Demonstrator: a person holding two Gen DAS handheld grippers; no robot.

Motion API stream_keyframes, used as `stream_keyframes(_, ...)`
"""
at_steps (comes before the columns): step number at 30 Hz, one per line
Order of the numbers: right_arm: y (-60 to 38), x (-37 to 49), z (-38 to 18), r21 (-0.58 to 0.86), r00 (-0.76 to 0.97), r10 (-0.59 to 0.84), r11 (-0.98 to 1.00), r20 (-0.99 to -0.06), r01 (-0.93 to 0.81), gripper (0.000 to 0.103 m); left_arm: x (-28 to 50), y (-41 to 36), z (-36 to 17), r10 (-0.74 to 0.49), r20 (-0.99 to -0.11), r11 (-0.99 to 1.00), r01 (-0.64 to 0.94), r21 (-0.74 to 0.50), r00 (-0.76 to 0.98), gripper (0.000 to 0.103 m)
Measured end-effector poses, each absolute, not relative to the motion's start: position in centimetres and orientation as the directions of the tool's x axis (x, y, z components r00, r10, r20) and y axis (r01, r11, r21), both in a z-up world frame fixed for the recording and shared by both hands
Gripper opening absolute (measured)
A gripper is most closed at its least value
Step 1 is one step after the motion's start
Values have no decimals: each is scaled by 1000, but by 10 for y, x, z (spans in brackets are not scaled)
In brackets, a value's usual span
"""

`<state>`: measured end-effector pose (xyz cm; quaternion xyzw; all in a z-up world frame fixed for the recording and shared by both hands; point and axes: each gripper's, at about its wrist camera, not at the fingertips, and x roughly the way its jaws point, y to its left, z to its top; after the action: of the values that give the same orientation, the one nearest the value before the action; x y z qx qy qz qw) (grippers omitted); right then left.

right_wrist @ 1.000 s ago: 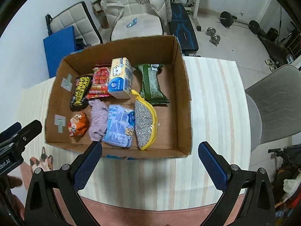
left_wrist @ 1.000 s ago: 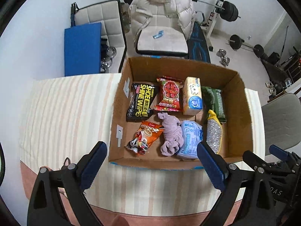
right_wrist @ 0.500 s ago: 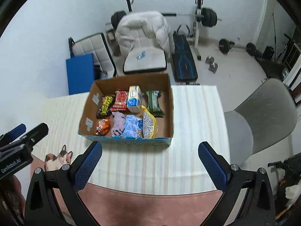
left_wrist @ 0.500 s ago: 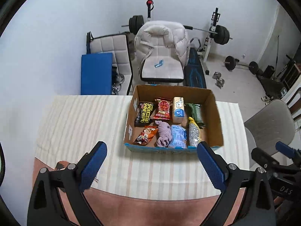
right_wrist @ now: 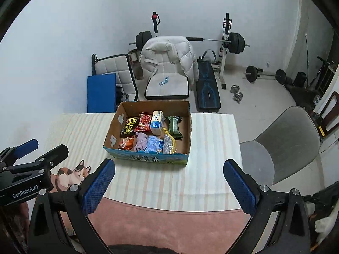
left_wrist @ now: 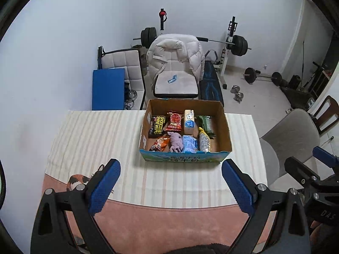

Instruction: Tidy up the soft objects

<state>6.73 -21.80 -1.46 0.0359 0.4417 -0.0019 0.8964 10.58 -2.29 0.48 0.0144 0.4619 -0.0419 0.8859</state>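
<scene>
A cardboard box [left_wrist: 224,124] stands on the striped tablecloth and also shows in the right wrist view [right_wrist: 189,131]. Inside lie a black shoe-wipes pack [left_wrist: 157,126], a red snack bag [left_wrist: 174,121], a tissue pack [left_wrist: 189,121], a green pack [left_wrist: 206,122], an orange snack bag [left_wrist: 160,144], a purple cloth [left_wrist: 175,142], a blue pack [left_wrist: 189,144] and a yellow-edged scourer [left_wrist: 204,140]. My left gripper [left_wrist: 170,187] is open and empty, high above the table's near edge. My right gripper [right_wrist: 168,186] is open and empty, likewise drawn back.
A grey chair [right_wrist: 286,144] stands right of the table. Behind the table are a chair with a white puffer jacket [left_wrist: 175,57], a blue mat [left_wrist: 108,89], a weight bench [right_wrist: 207,89] and barbells. A cat figure [right_wrist: 72,175] lies on the cloth's near left corner.
Both grippers have pulled far up and back from the box, which now looks small and distant. Both stay open and empty. The box contents are unchanged.
</scene>
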Motion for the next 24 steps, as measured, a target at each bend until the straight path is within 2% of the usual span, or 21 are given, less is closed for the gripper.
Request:
stream_keyframes(11, -220, 50, 1, 45, 642, 1, 998, -767, 53, 103, 88, -26, 12, -59, -801, 996, 88, -8, 595, 98)
stream_keyframes(18, -223, 60, -2, 36, 655, -34, 995, -754, 94, 103, 88, -24, 13, -16, -777, 998, 57, 26, 629, 98)
stream_keyframes(20, -222, 62, -3, 29, 655, -40, 995, -755, 94, 103, 89, -22, 13, -17, -775, 998, 52, 21, 632, 102)
stream_keyframes(24, -220, 63, -3, 25, 656, -42, 995, -753, 92, 103, 90, -21, 15, -5, -767, 999, 44, 30, 642, 103)
